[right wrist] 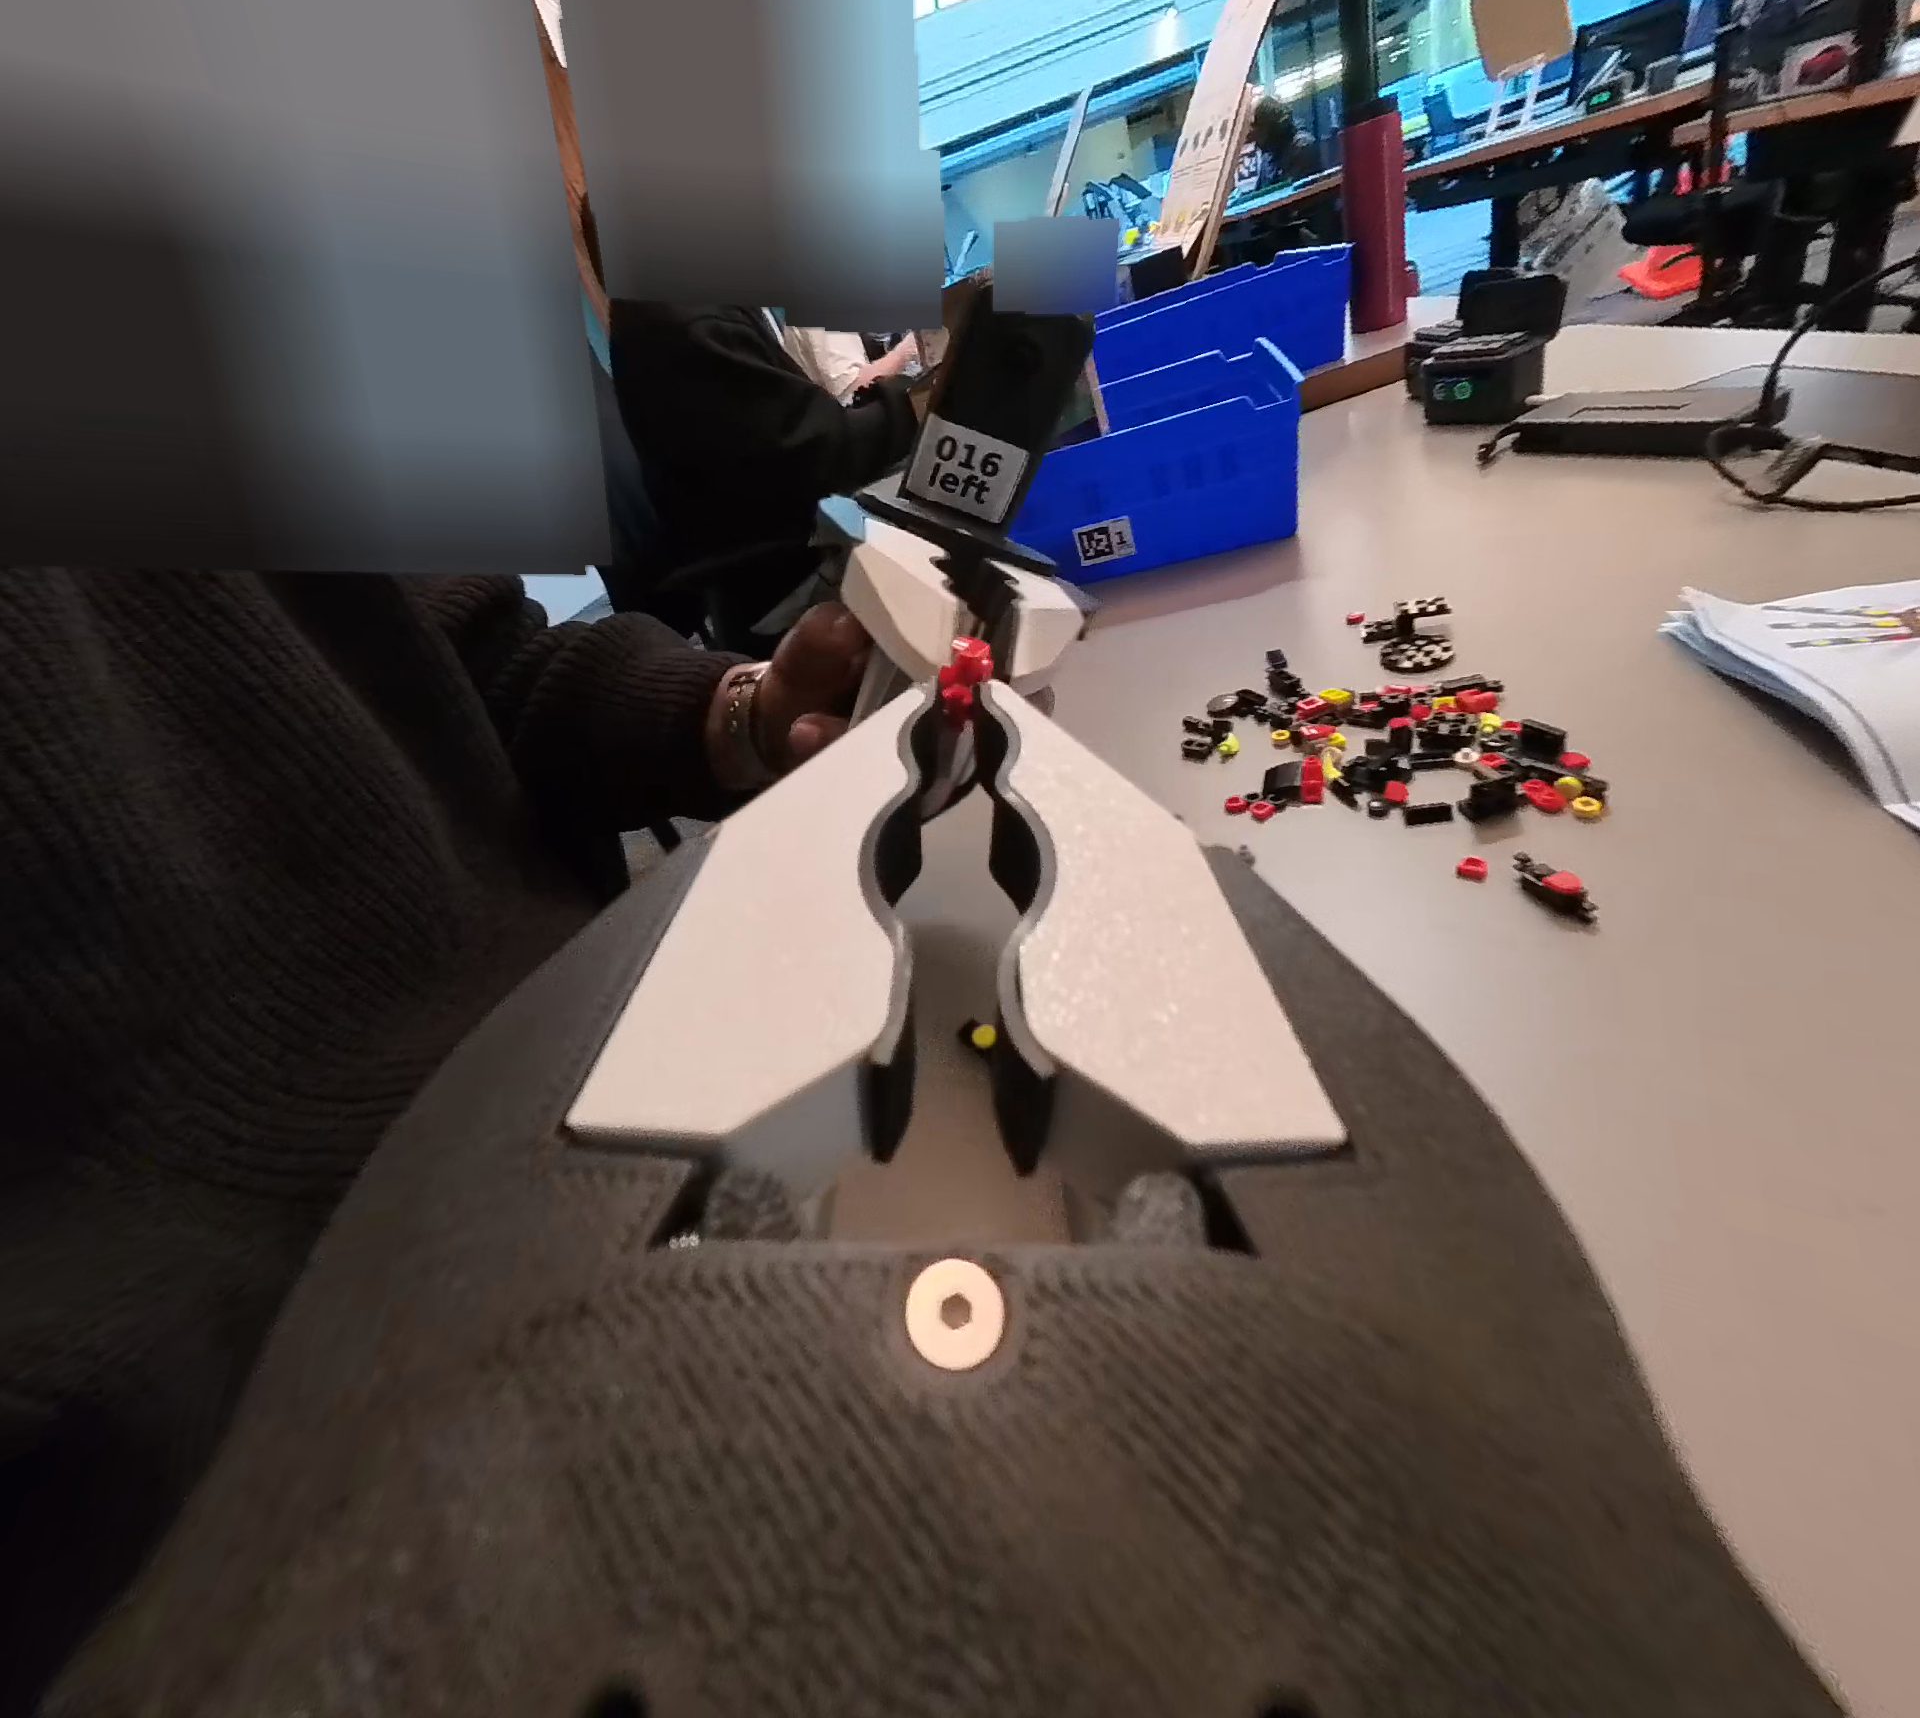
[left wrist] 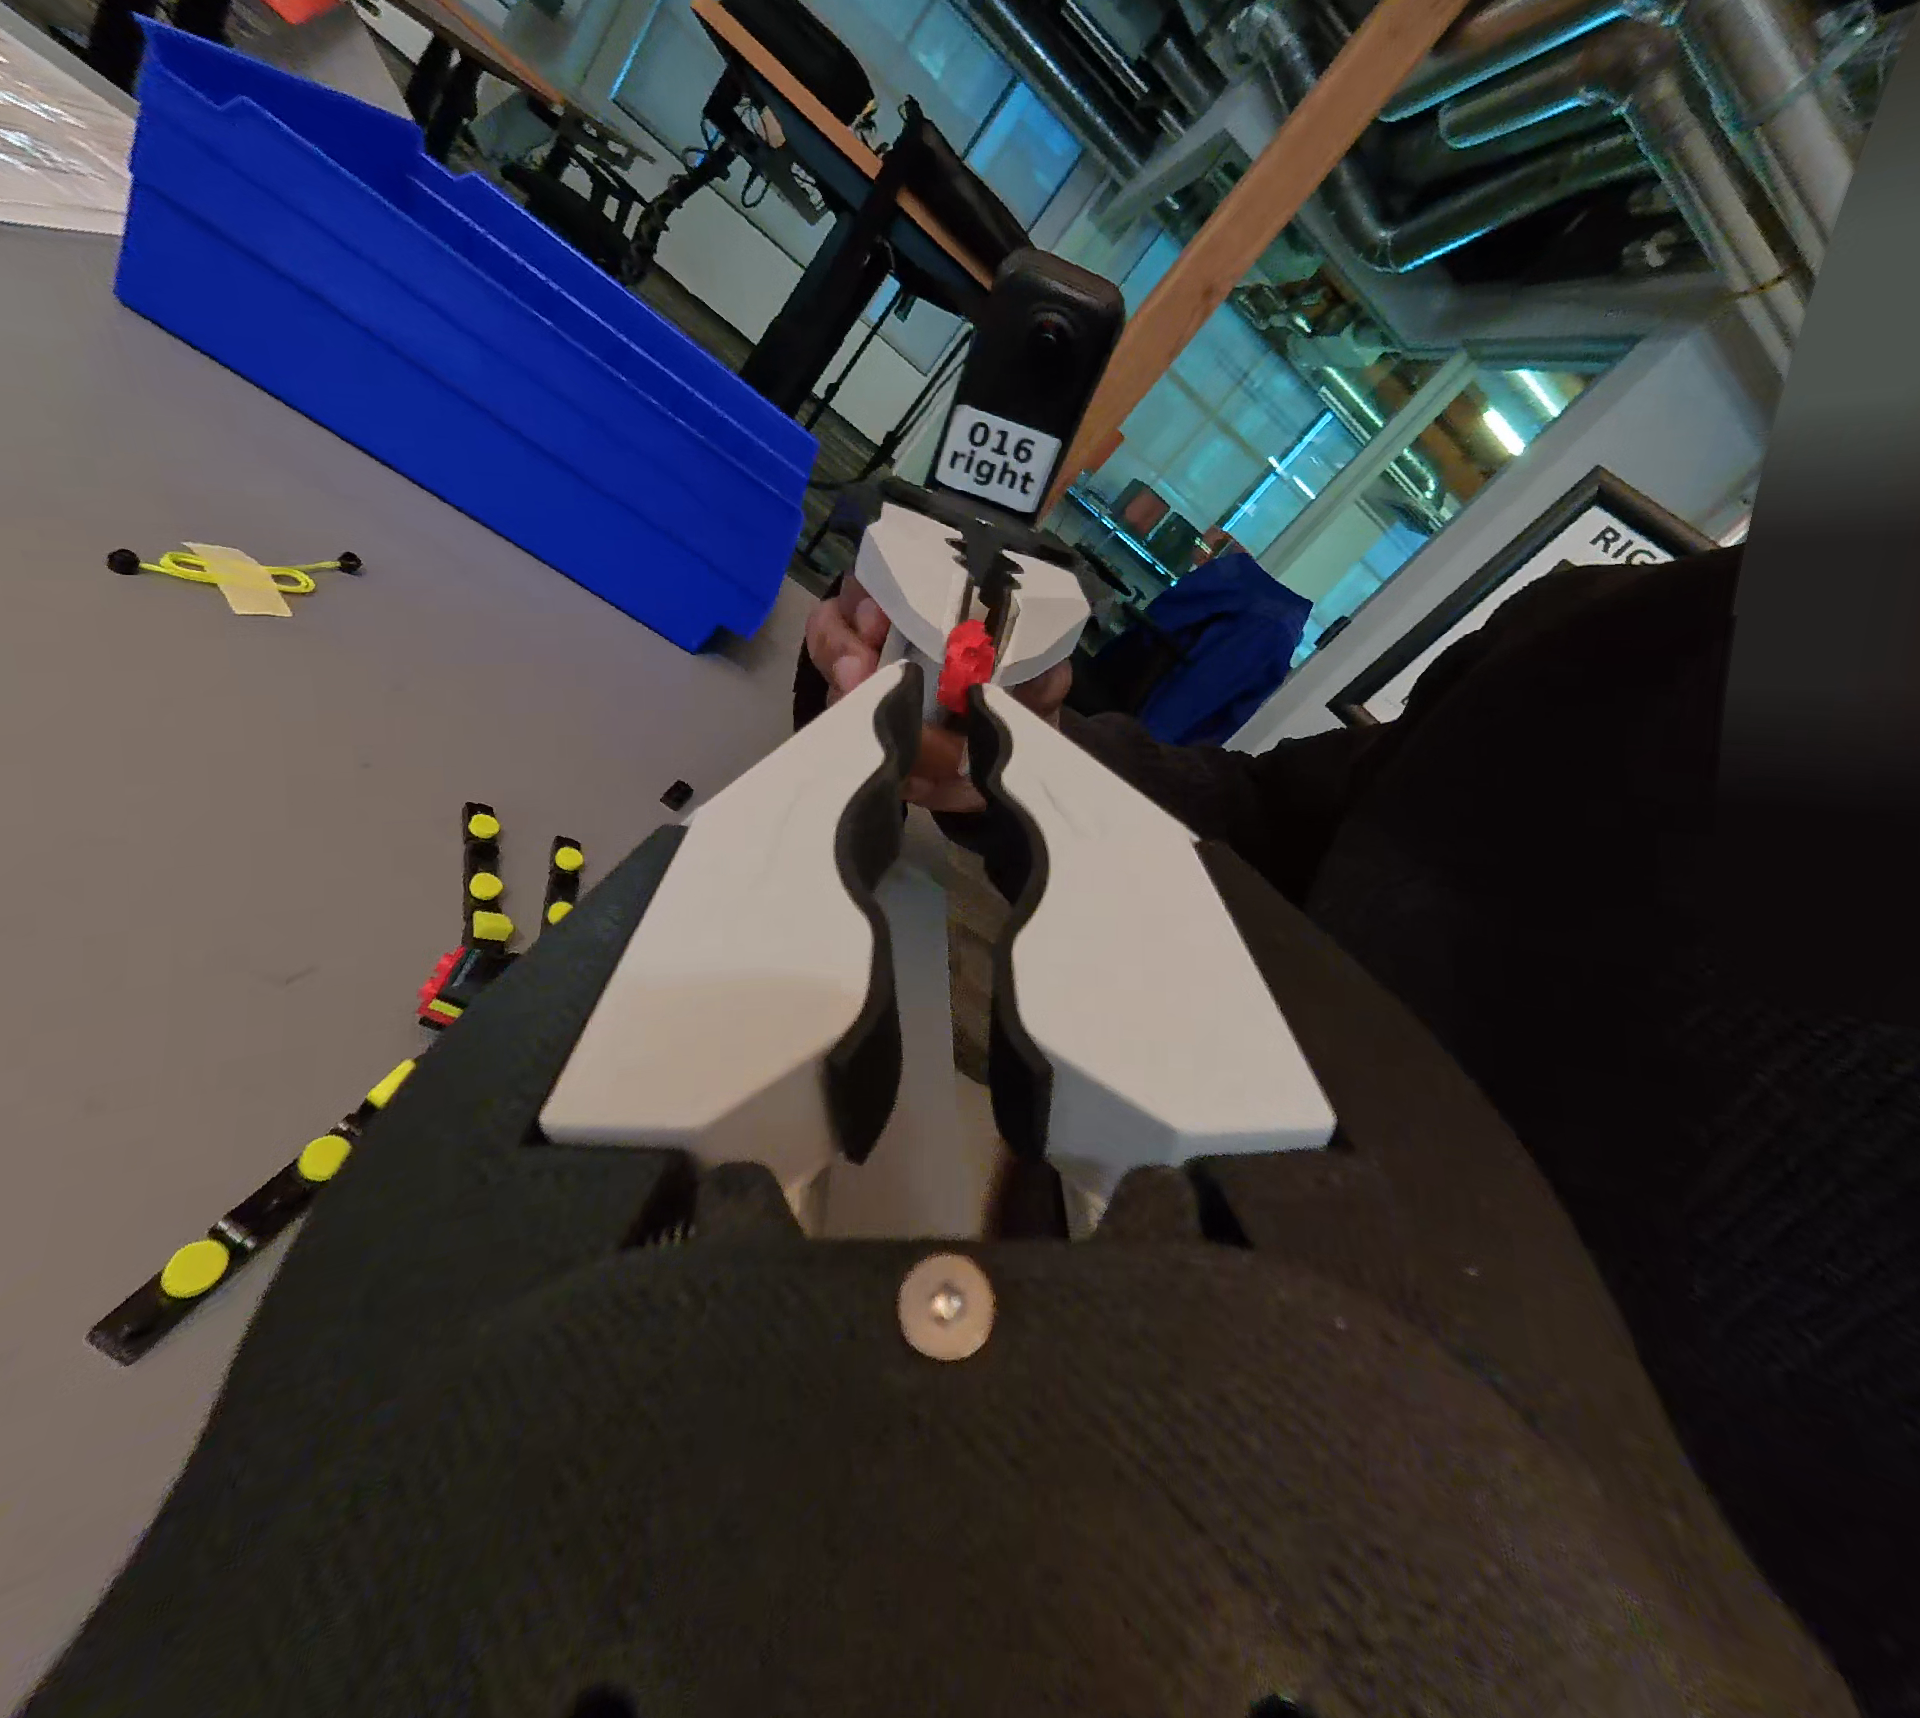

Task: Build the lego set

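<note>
The left gripper (left wrist: 951, 712) and the right gripper (right wrist: 958, 712) meet tip to tip above the table (left wrist: 312, 733), and both pinch a small red lego piece (left wrist: 964, 662) at their fingertips. Left of the left fingers lie black strips with yellow studs (left wrist: 483, 879) and a blue bin (left wrist: 447, 359). Right of the right fingers sits a pile of loose bricks (right wrist: 1403, 749) beside paper sheets (right wrist: 1829, 681).

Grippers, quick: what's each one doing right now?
Left gripper: shut on the small red lego piece.
Right gripper: shut on the same red piece, tip to tip with the left.
</note>
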Available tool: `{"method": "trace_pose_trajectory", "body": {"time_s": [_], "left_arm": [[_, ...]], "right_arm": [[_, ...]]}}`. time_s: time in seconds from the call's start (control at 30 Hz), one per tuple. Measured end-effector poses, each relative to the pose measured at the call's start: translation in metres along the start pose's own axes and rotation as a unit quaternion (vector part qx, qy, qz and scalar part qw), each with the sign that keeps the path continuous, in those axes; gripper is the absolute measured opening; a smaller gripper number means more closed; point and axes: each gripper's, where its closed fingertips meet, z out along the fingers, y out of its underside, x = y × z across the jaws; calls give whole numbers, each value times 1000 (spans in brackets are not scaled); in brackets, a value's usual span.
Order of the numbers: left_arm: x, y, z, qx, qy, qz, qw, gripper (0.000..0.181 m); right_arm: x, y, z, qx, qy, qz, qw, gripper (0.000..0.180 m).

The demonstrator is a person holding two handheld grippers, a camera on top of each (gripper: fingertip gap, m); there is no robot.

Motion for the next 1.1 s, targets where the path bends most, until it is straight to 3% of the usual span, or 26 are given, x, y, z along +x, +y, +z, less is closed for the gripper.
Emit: {"method": "trace_pose_trajectory", "body": {"time_s": [0.13,1.1], "left_arm": [[7,10,5,-25,20,8,999,10],[11,4,-3,-34,22,21,999,0]], "right_arm": [[-3,3,1,-8,-17,17,1000,3],[-6,5,3,-25,-28,24,999,4]]}}
